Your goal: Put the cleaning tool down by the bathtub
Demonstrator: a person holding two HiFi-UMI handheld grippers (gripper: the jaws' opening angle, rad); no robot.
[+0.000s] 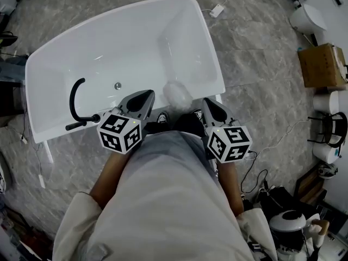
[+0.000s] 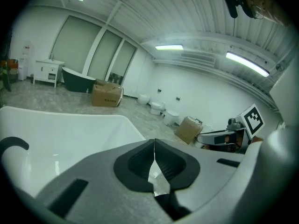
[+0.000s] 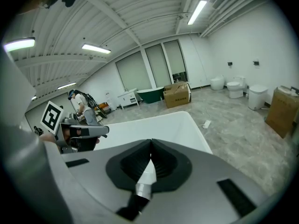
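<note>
The white bathtub [image 1: 209,42] lies in front of me on the grey marble floor. A white fluffy cleaning tool [image 1: 177,94] rests on the tub's near rim, between my two grippers and free of both. My left gripper [image 1: 144,97] hovers just left of it, jaws together and holding nothing. My right gripper [image 1: 209,104] sits just right of it, also shut and empty. In the left gripper view the pads of the left gripper [image 2: 154,143] meet over the tub [image 2: 70,129]. In the right gripper view the right gripper [image 3: 150,146] is shut above the tub's edge [image 3: 187,118].
A curved black faucet [image 1: 75,99] stands on the tub's left rim. A cardboard box [image 1: 321,64], white toilets [image 1: 307,18] and cables [image 1: 261,181] lie to the right. A small white device [image 1: 217,10] lies beyond the tub. A person [image 3: 82,107] stands far off.
</note>
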